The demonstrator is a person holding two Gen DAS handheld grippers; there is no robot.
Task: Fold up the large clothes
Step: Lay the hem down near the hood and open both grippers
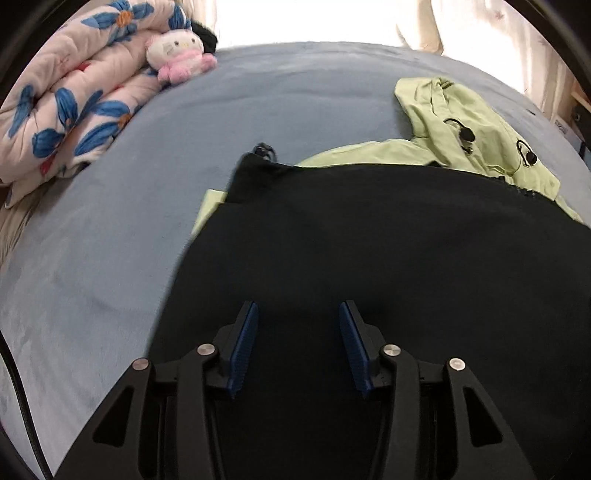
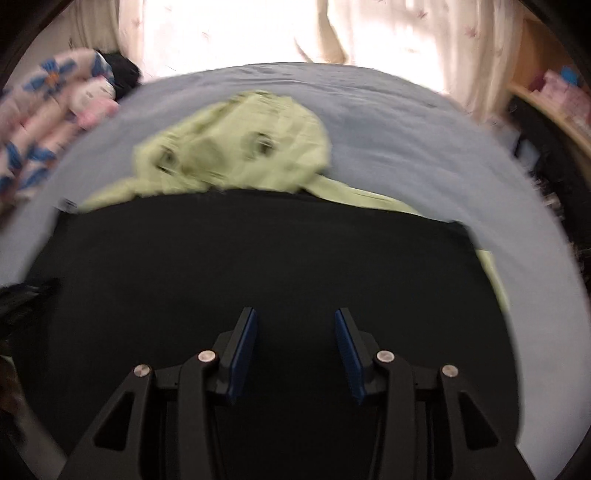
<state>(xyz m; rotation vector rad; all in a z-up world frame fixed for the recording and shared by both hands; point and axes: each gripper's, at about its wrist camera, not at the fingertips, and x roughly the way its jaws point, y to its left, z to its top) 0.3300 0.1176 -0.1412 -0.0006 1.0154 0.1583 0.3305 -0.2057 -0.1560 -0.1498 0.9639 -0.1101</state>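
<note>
Left wrist view shows your left gripper [image 1: 298, 314] spread wide and empty over the black-lined, light-green hooded jacket [image 1: 369, 251] lying on the blue-grey bedsheet [image 1: 110, 221]. Your right gripper [image 2: 295, 321] gapes empty too. Lining covers the body, hood still out; most folding seemingly remains. Floral quilt [image 1: 74, 110], pale curtains [image 2: 406, 33] behind.
</note>
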